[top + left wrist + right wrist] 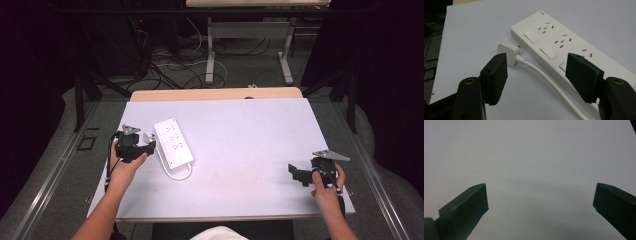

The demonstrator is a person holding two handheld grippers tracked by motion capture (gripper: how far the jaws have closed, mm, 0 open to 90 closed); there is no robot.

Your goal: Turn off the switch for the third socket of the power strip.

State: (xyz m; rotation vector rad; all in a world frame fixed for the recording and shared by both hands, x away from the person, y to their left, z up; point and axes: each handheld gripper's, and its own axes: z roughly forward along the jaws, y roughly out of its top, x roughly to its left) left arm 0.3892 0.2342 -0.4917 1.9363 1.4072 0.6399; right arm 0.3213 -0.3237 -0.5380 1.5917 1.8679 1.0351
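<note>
Left gripper view looks along jaws that stand wide apart with nothing between them: the left gripper (pixel 536 77) hangs low over the white cable (pixel 544 76), which runs under the gap, and over the long edge of the white power strip (pixel 564 40). Just ahead of the left jaw lies the white plug (pixel 509 51), flat on the table sheet, its prongs pointing toward the side of the strip and close to it but not in any socket. All the sockets on the strip's top face are free.

So the work looks to be at its very start. Nothing is gripped, the plug lies loose, and whatever is meant for plug, cable or strip is still to do; the likely first step is closing on the plug or the cable beside it.

From the high view, the strip sits on the left part of the white table sheet (pixel 240 130), slanted, with the cable looped at its near end. The right gripper (pixel 295 172) rests well apart at the right near corner, and its own view shows the jaws spread open over bare sheet.

Little stands in the way. The plug lies tight against the strip's side, so a jaw may nudge the strip when it closes. The stiff cable loop may also drag the strip along.
</note>
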